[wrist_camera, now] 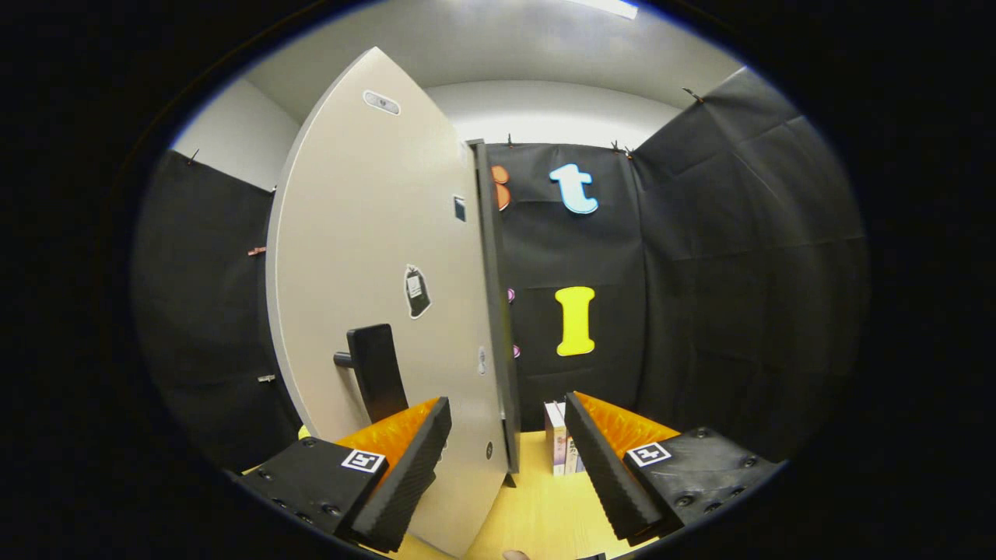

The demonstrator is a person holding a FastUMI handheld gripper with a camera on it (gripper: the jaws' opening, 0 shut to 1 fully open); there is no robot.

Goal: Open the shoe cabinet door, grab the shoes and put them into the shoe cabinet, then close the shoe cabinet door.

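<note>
Tongs (507,459) spread wide; cabinet door (373,295) edge betw. fingers, handle (376,372) ahead-left.

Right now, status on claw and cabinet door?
Claw open, straddling door edge. Cabinet door ajar, handle untouched. Books just beyond, on table.

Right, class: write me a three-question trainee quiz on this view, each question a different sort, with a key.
1. True or false: the gripper is shut on the door handle.
2. What passes between the open fingers? A) the edge of the cabinet door B) a shoe C) a cup
3. Fill in: the small boxes stand on the wooden ____, beyond the fingers.

Key: 1. False: the fingers are spread, and the handle is beyond the left finger, untouched. 2. A. 3. table.
</note>
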